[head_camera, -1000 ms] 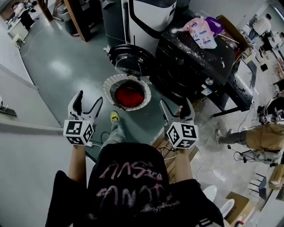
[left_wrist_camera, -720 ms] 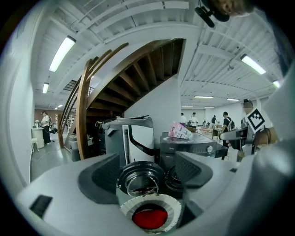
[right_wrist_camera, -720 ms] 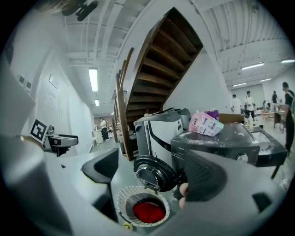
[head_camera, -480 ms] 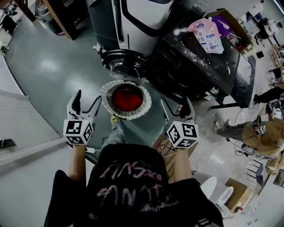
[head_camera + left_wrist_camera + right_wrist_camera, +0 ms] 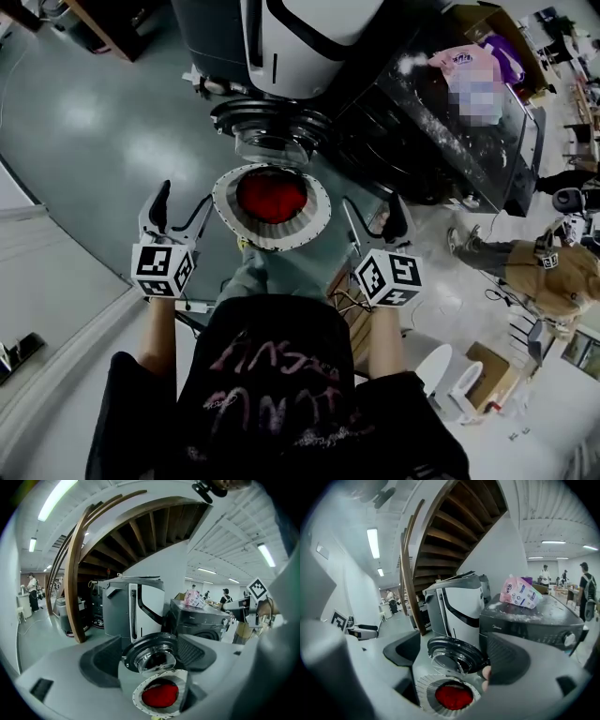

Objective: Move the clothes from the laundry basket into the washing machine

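A round white laundry basket (image 5: 316, 208) stands on the floor and holds a red cloth (image 5: 272, 195). Just beyond it the round glass door (image 5: 272, 127) of the black washing machine (image 5: 422, 131) hangs open. My left gripper (image 5: 183, 202) is held left of the basket and my right gripper (image 5: 373, 214) right of it; both are open and empty, above the floor. The left gripper view shows the red cloth (image 5: 160, 695) in the basket (image 5: 137, 696) low between the jaws, with the door (image 5: 152, 654) behind. The right gripper view shows the same cloth (image 5: 452, 695), basket (image 5: 423, 686) and door (image 5: 457, 653).
A tall white and grey machine (image 5: 300, 47) stands left of the washer. A pink bag (image 5: 519, 592) lies on the washer's top. Another person (image 5: 553, 272) crouches at the right. A wooden staircase (image 5: 75, 573) rises at the left of the machines. Cables lie by my feet.
The basket and washer have slid up and nearer in the head view as the person stepped toward them. Both grippers stay open and empty on either side of the basket.
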Tool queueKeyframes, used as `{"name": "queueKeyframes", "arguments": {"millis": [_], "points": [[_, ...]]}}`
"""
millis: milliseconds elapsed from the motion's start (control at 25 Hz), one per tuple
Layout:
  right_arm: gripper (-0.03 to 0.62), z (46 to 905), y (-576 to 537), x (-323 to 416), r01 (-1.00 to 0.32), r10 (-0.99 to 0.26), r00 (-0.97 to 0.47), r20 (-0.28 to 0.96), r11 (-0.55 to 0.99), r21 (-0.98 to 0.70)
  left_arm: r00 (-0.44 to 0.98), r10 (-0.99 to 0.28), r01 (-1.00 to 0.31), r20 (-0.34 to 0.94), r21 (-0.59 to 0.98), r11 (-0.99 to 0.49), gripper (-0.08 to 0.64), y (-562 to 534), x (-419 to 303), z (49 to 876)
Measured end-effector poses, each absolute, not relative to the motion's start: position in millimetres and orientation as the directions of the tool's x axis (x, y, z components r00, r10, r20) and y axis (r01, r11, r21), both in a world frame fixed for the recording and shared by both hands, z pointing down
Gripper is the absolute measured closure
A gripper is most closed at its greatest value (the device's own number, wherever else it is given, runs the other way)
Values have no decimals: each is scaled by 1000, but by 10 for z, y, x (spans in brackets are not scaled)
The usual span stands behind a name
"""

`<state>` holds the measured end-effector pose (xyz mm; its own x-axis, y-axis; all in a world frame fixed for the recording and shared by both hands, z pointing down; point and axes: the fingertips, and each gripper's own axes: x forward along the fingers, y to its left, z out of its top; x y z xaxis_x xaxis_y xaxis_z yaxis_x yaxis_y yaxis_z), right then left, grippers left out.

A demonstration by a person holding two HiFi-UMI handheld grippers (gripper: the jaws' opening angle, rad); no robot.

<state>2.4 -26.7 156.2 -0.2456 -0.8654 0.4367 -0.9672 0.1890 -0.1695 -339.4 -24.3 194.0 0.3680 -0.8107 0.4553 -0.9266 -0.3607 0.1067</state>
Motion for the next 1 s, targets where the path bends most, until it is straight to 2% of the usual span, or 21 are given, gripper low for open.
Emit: {"name": "queueKeyframes", "arguments": {"millis": [360, 720, 1000], "points": [[149, 2018, -393, -106, -962, -813, -261, 521, 173, -212, 367, -763, -928, 532, 148, -343, 190, -293, -3553, 2446], [149, 2351, -525, -24, -927, -758, -367, 539, 249, -281, 338, -748, -940, 571, 166, -298, 190, -160, -3141, 2685], [149, 2486, -686, 192, -906, -738, -403, 541, 239, -349, 312, -735, -948, 602, 142, -286, 190, -107, -2866, 2837]]}}
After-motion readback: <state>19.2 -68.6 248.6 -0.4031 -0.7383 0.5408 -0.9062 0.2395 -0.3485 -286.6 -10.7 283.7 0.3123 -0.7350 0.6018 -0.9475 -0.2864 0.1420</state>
